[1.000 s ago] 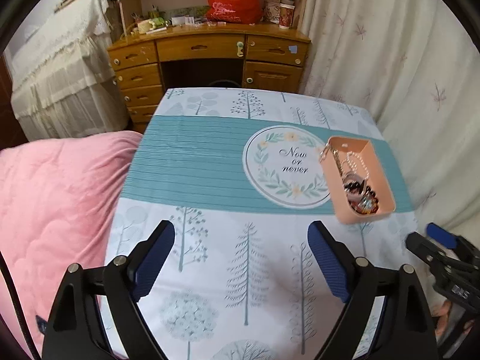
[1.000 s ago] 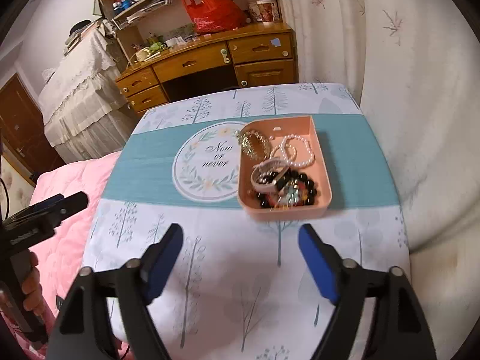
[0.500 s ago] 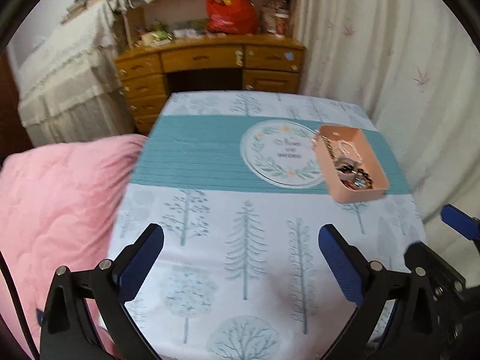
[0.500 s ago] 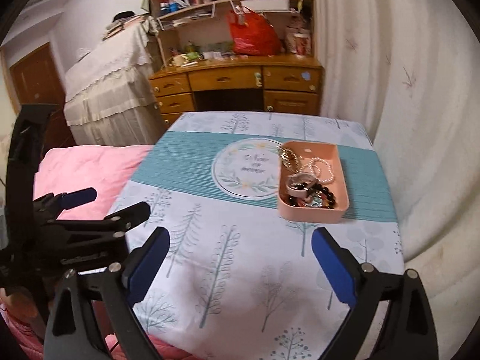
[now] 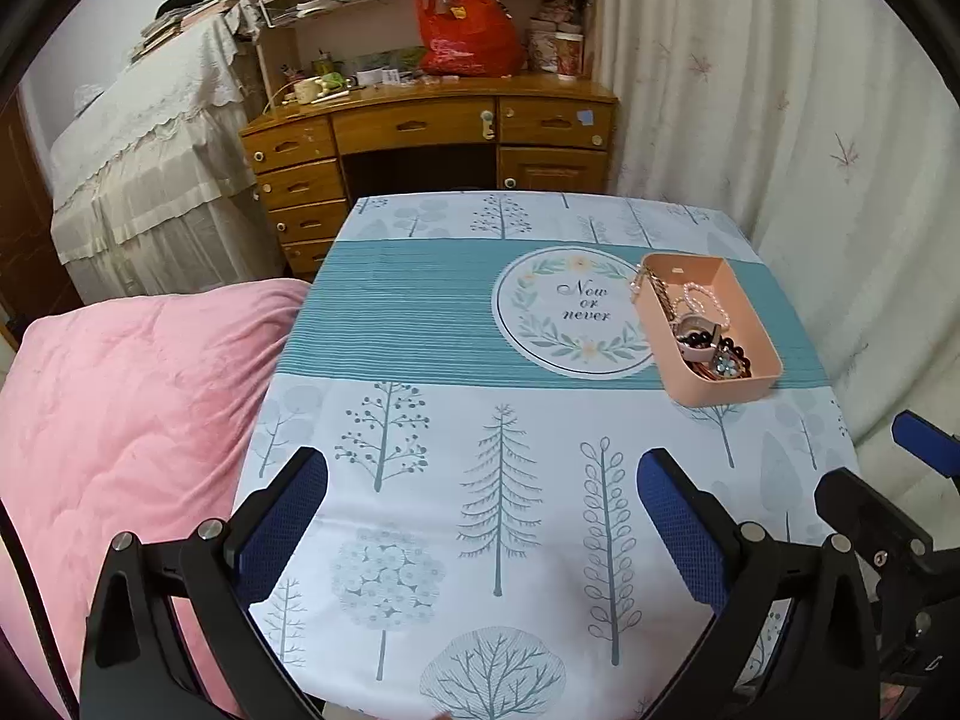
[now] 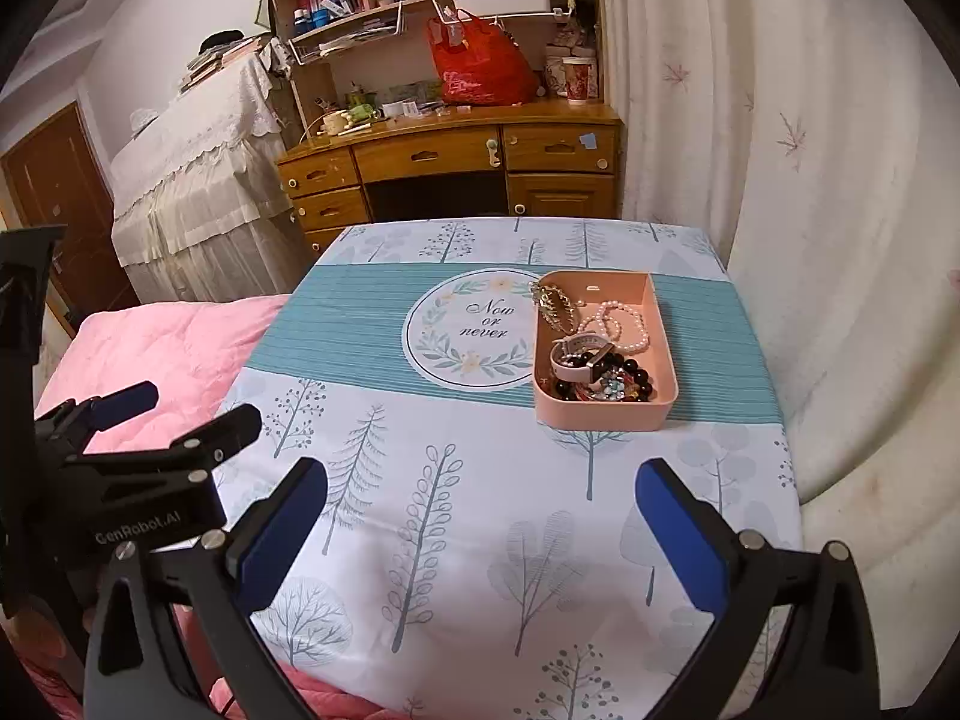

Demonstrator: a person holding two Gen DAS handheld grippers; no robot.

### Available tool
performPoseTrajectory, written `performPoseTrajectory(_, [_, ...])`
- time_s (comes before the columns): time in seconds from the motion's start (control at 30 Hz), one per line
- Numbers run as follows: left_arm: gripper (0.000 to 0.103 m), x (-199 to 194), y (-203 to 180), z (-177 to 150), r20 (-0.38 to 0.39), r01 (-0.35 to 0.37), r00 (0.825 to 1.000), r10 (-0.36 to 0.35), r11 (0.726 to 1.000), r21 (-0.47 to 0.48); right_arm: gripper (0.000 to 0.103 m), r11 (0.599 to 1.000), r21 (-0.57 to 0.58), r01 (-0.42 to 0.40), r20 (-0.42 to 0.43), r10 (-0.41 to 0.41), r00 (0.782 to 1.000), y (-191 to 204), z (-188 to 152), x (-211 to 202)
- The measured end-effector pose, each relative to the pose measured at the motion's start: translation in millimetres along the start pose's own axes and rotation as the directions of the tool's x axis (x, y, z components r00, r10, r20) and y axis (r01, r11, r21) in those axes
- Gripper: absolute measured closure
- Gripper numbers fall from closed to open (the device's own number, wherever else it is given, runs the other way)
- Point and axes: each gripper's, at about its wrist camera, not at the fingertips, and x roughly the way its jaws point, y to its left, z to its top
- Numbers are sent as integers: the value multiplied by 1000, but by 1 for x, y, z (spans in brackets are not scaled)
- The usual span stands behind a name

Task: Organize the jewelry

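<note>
A pink tray (image 5: 755, 385) (image 6: 603, 414) stands on the teal band at the right of the table. It holds a pearl bracelet (image 6: 624, 324), a gold chain (image 6: 552, 300), a white watch band (image 6: 573, 354), dark beads (image 6: 636, 375) and other tangled pieces. My left gripper (image 5: 483, 516) is open and empty over the table's near edge, far short of the tray. My right gripper (image 6: 480, 525) is open and empty, also over the near edge; it shows at the right in the left wrist view (image 5: 870, 516).
The table wears a tree-print cloth (image 5: 498, 480) with a round "Now or never" motif (image 5: 576, 318). A pink quilt (image 5: 120, 408) lies to the left. A wooden desk (image 5: 432, 138) stands behind, curtains (image 5: 780, 120) to the right.
Both grippers have pulled back and risen from the table, so the tray looks smaller and farther. Both stay open and empty. The tray's contents are unmoved.
</note>
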Motion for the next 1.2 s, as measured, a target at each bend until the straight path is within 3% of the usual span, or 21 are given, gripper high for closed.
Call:
performPoseTrajectory(0.47, [1,1,-12,0,4,21,1000,-21,998,52,0,1000,-5,24,-14,-24,1000,-1,0,2])
performPoseTrajectory(1.2, [1,7,-12,3,-11,41,999,-41,998,55,0,999,1,36,-28,-36,999,-6,-1,9])
